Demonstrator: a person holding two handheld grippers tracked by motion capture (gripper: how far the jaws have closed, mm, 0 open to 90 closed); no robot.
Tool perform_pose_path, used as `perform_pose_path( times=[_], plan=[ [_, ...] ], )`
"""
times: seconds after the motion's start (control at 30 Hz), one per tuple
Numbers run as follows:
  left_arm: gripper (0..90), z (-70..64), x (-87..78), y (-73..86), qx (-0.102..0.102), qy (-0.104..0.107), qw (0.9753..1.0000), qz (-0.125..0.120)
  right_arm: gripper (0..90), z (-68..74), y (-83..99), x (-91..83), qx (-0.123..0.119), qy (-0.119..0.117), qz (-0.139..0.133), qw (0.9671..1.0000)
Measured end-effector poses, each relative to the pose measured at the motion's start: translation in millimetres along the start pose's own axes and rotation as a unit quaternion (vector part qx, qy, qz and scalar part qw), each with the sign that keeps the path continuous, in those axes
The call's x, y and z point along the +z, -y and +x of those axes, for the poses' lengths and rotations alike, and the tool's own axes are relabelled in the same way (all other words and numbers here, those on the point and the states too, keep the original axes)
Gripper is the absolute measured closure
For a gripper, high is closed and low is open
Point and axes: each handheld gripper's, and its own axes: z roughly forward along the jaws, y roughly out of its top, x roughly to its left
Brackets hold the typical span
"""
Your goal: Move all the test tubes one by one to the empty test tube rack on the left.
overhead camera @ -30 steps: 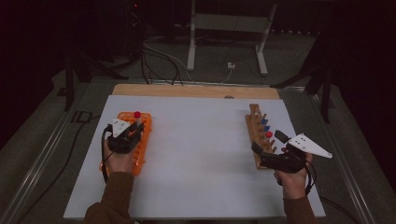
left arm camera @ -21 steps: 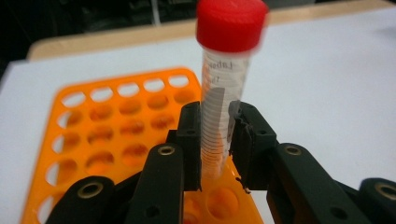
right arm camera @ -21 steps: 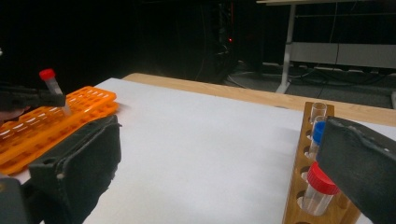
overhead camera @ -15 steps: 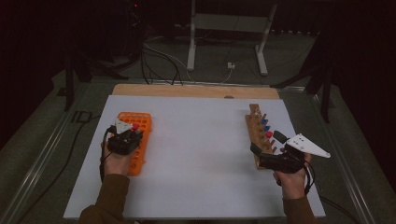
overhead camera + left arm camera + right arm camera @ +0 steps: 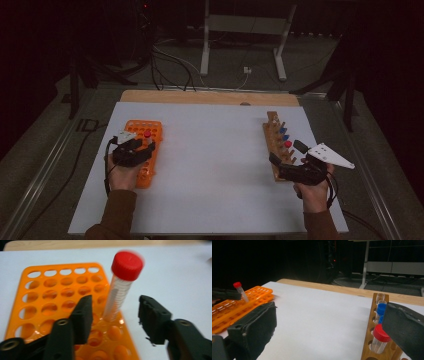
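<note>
- Black jaws of the left gripper [image 5: 113,320] stand apart on either side of the red-capped tube [image 5: 120,290]. A second ago that gripper sat over the tube; now it has drawn back toward the near edge of the orange rack [image 5: 40,302].
- Seated tilted in a hole near the rack's right edge, the tube looks delivered, so this transfer seems done.
- Right gripper [image 5: 295,170], jaws wide apart, hovers at the near end of the wooden rack [image 5: 372,340] by the table's right edge, close to another red-capped tube [image 5: 379,338], likely next.
- Blue-capped tubes [image 5: 381,308] stand just behind it, crowding the grasp.
</note>
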Motion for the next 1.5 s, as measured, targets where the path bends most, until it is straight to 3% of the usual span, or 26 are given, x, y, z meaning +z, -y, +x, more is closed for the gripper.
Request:
perform_pose_path(
  times=[0.17, 0.33, 0.6, 0.73, 0.87, 0.93, 1.23, 1.43, 1.5],
  plan=[
    [27.3, -3.5, -14.5, 3.0, -0.002, 0.002, 0.9996, -0.03, 0.2, 0.9, 0.0, 0.6, -0.002, -0.001, 0.001, 1.0],
    [17.6, -6.4, -27.3, 7.5, -0.012, 0.012, 0.9981, -0.06, 0.2, -0.3, 0.5, 0.7, 0.0, 0.002, 0.002, 1.0],
    [1.3, -8.1, -47.6, 17.9, -0.021, 0.028, 0.9923, -0.118, 0.2, -6.8, -0.4, 1.7, 0.0, 0.011, 0.0, 0.9999],
    [0.6, -11.6, -52.5, 23.9, -0.014, 0.032, 0.9904, -0.133, 0.2, -10.6, -4.4, 3.3, -0.007, 0.022, 0.001, 0.9997],
    [0.6, -18.4, -53.6, 26.9, 0.002, 0.032, 0.9911, -0.129, 0.3, -17.1, -8.3, 5.6, -0.031, 0.048, 0.008, 0.9983],
    [0.6, -21.4, -54.1, 28.4, 0.006, 0.037, 0.9907, -0.131, 2.9, -24.4, -7.1, 7.5, -0.035, 0.046, 0.01, 0.9983],
    [0.6, -25.9, -55.4, 31.5, 0.003, 0.039, 0.9903, -0.133, 19.0, -52.9, 6.0, 25.9, 0.0, 0.039, 0.044, 0.9982],
    [0.6, -23.3, -53.9, 32.2, 0.002, 0.041, 0.9902, -0.133, 33.4, -56.6, 18.2, 36.2, 0.004, 0.045, 0.067, 0.9967],
    [0.6, -23.5, -54.4, 32.0, 0.004, 0.041, 0.9901, -0.134, 38.1, -55.5, 23.3, 38.8, -0.001, 0.057, 0.079, 0.9952]
  ],
)
